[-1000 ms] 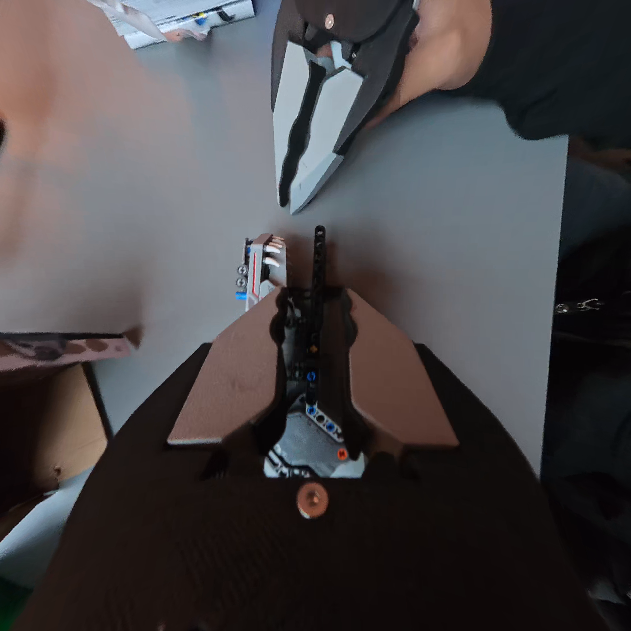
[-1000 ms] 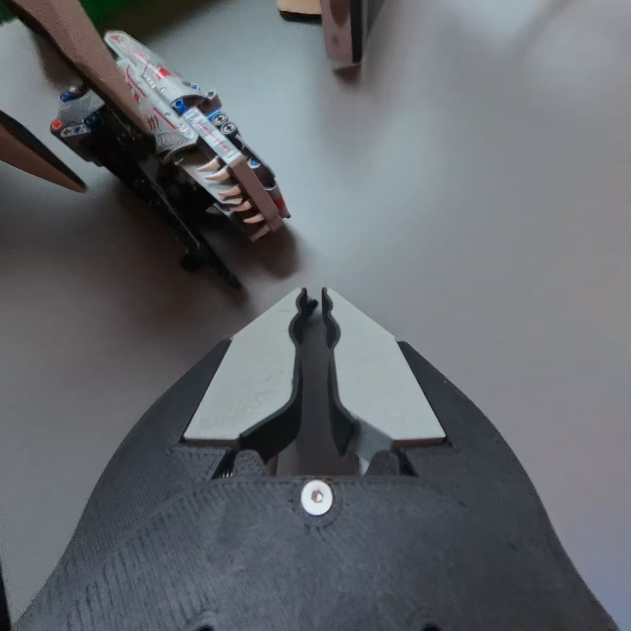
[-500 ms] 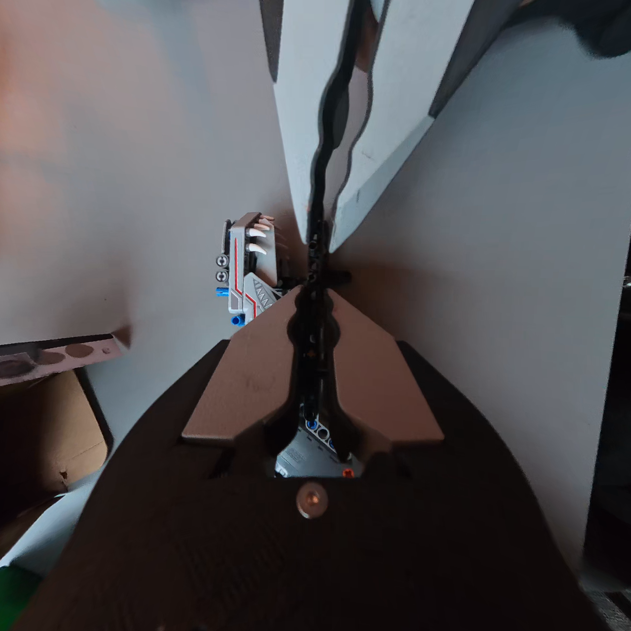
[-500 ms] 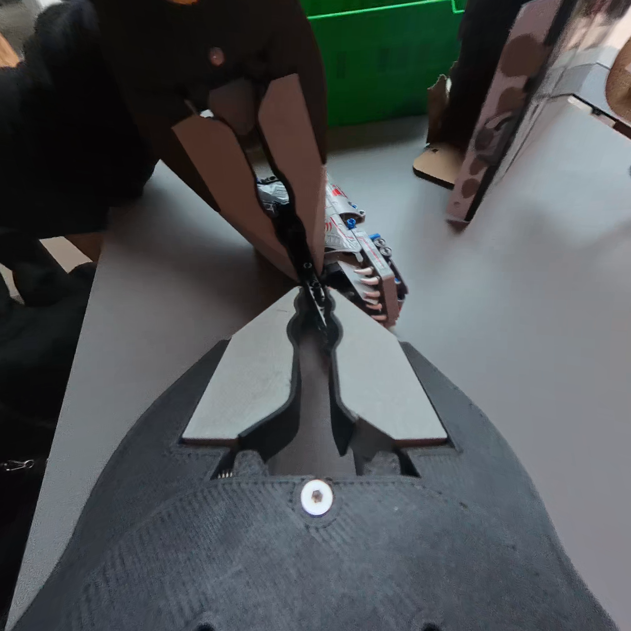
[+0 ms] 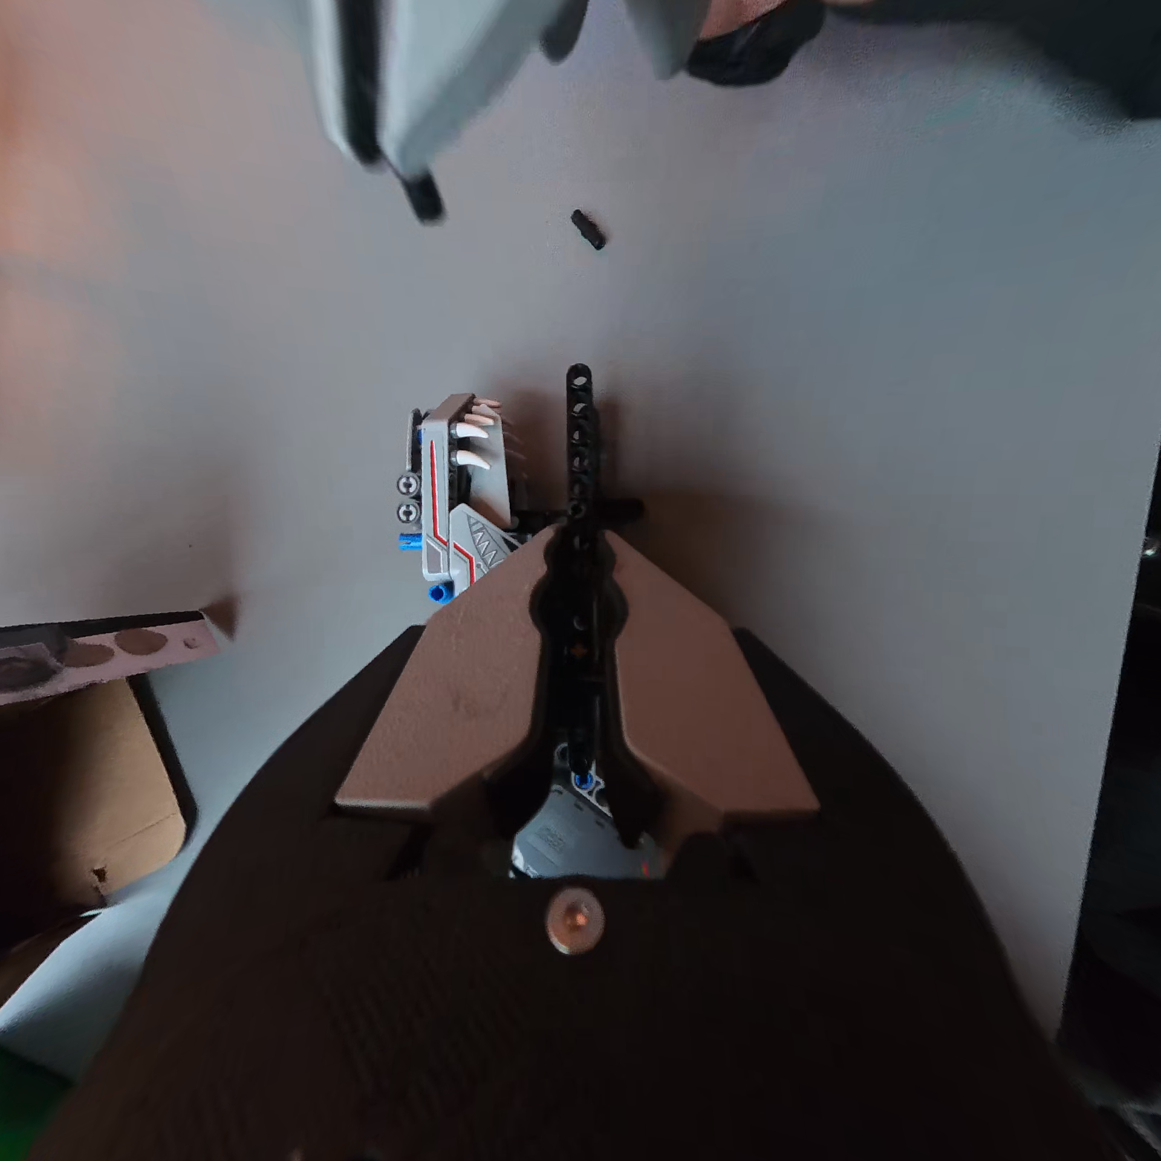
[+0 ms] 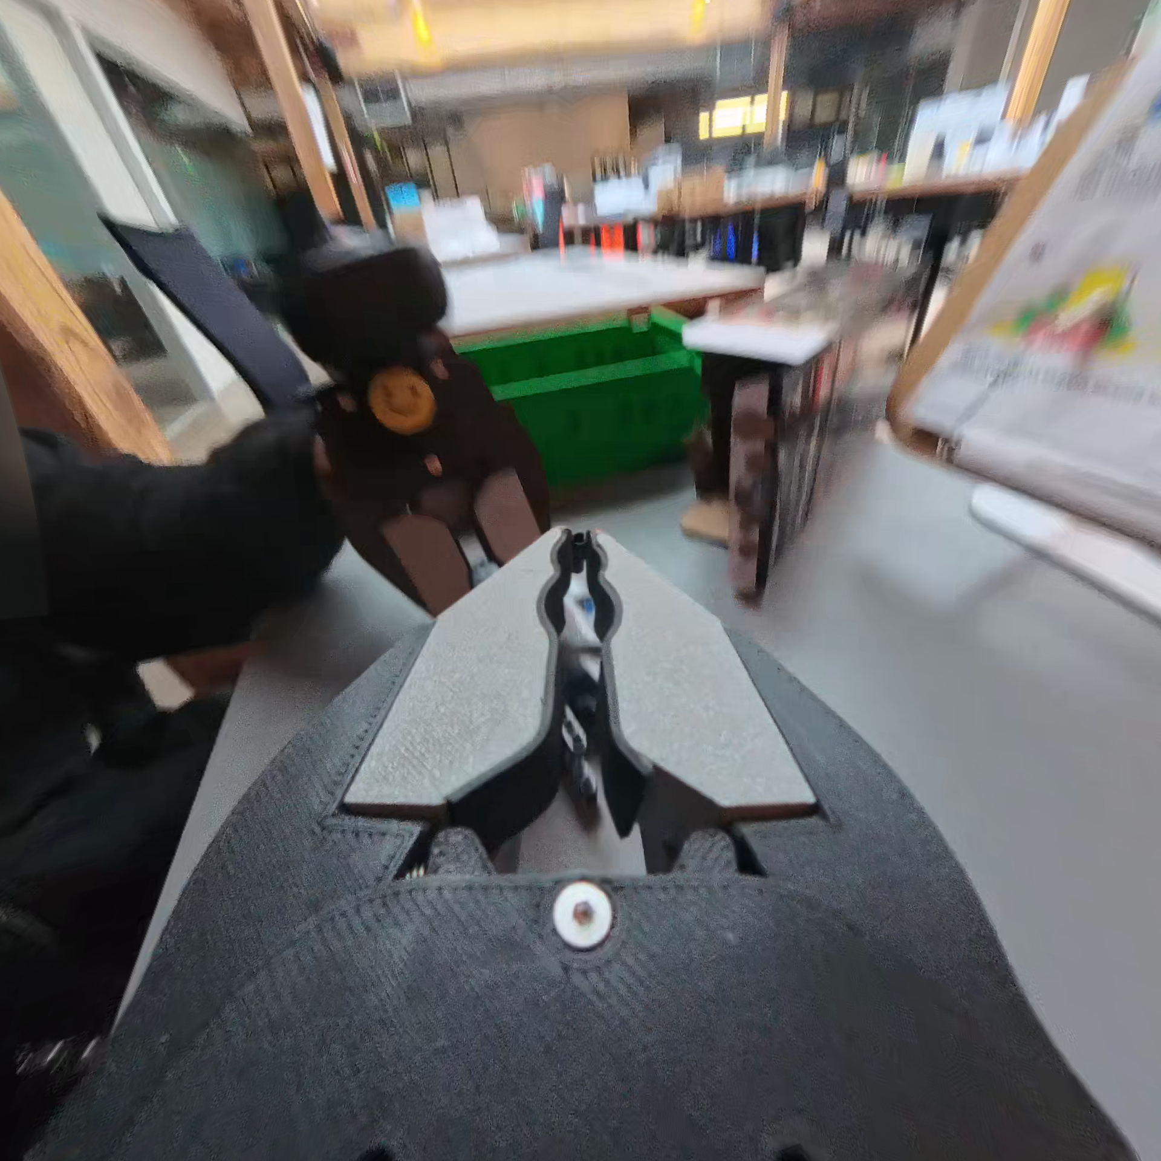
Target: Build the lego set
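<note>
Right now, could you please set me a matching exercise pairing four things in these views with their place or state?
Things:
1. left gripper
2. right gripper
3. white teeth
4. green crate

Place or state:
A. set in the grey model
B. shut on a small black pin
C. beyond the grey table
D. shut on the black beam

Pairs: 1-D, 2-B, 3-A, 4-C

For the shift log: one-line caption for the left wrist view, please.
Left gripper shut on the black beam of the grey toothed model; a small black pin lies apart on the table.
</note>
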{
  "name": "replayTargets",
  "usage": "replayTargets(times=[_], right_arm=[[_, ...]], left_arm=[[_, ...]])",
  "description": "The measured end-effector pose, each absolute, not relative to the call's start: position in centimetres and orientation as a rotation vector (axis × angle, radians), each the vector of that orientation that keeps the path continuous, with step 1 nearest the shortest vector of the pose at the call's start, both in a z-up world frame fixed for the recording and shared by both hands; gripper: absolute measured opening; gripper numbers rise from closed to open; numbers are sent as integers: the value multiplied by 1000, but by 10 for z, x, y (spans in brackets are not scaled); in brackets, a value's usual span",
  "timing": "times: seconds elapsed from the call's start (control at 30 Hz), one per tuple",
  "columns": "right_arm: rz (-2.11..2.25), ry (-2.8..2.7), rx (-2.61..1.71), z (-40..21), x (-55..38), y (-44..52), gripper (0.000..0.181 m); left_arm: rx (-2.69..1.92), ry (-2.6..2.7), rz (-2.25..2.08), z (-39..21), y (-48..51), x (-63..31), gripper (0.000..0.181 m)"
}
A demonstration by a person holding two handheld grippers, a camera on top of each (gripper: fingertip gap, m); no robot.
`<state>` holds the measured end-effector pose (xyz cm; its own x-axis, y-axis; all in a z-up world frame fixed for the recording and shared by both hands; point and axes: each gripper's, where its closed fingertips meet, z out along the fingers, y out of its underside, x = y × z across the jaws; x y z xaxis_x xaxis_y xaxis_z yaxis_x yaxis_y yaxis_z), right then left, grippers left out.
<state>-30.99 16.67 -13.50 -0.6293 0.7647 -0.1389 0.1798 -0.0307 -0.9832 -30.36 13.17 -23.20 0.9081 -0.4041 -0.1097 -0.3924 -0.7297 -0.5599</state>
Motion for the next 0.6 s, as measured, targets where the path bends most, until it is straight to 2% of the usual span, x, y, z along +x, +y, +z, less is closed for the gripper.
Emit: replayTargets(times=[0.13, 0.17, 0.33, 0.47, 0.6], right_arm=[[1405, -1962, -1232, -194, -292, 190, 1], [1375, -1996, -1271, -204, -287, 191, 7], [1067, -2157, -1409, -260, -284, 204, 18], [923, -2145, -1362, -264, -287, 216, 16], [1130, -2073, -1224, -230, -288, 198, 25]], left_arm=[[-2449, 582, -62, -230, 132, -303, 6], [-2443, 582, -73, -230, 133, -303, 6], [-2434, 549, -157, -228, 132, -301, 7], [-2457, 552, -142, -223, 124, -302, 13], [-2455, 558, -102, -220, 122, -306, 10]])
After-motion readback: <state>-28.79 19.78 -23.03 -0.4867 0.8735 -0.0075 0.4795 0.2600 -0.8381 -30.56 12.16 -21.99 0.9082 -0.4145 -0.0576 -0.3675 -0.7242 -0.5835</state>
